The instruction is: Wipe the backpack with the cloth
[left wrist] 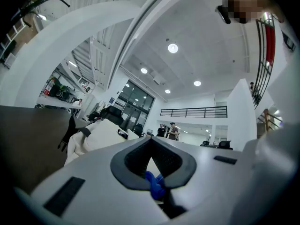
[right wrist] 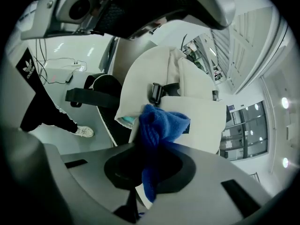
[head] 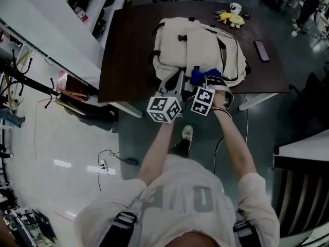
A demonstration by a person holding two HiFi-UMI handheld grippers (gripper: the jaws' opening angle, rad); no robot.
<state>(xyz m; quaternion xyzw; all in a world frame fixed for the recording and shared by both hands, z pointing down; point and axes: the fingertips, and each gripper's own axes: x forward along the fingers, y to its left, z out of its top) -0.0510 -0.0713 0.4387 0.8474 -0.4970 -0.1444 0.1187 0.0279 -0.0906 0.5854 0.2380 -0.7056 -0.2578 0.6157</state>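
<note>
A cream backpack (head: 198, 45) with black straps lies on the dark brown table (head: 128, 50). Both grippers meet at its near edge, over the table's front. My right gripper (head: 212, 82) is shut on a blue cloth (head: 199, 76), which bunches out of its jaws against the cream fabric (right wrist: 197, 111) in the right gripper view, cloth (right wrist: 159, 125), gripper (right wrist: 151, 170). My left gripper (head: 175, 81) is just left of it, tilted upward. Its jaws are together, with a small corner of the blue cloth (left wrist: 154, 185) pinched at their seam, and the backpack (left wrist: 93, 135) lies beyond, to the left.
A yellow toy (head: 231, 18) and a dark flat device (head: 261, 50) lie on the table's far right part. White shelving (head: 51, 30) stands to the left. Below the table edge are a black chair (right wrist: 101, 90), floor cables and the person's shoe (head: 187, 133).
</note>
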